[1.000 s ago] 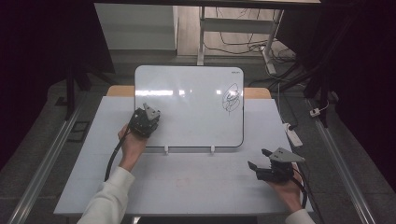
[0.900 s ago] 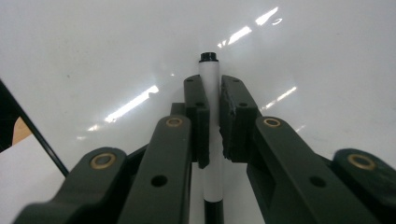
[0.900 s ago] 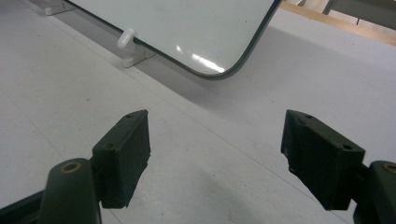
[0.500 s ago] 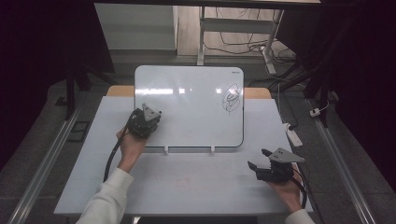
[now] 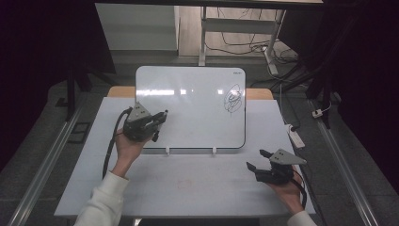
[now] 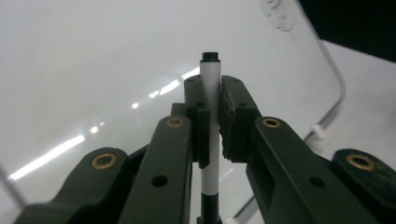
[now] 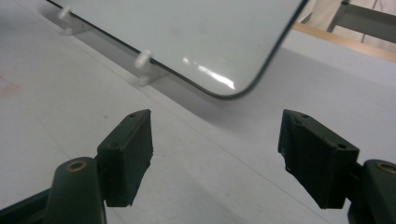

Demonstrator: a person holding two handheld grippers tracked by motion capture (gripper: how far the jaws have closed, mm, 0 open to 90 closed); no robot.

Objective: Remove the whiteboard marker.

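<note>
A whiteboard [image 5: 188,108] stands propped on the table, with a black scribble [image 5: 233,99] near its upper right corner. My left gripper [image 5: 160,123] is raised at the board's lower left, shut on a white marker [image 6: 211,93] with a black tip; the marker [image 5: 159,126] stands upright between the pads, close to the board [image 6: 93,60]. My right gripper [image 5: 256,160] rests low at the table's front right, open, nothing between its fingers [image 7: 128,154]. The board's lower corner [image 7: 224,88] lies ahead of it.
Two small white feet [image 5: 167,150] hold the board's lower edge. A white power strip [image 5: 295,136] lies at the table's right edge. The pale tabletop [image 5: 188,183] stretches in front of the board. Cables run on the floor behind.
My left gripper has risen and shifted right with the marker, now over the board's lower left. The right gripper has stayed in place.
</note>
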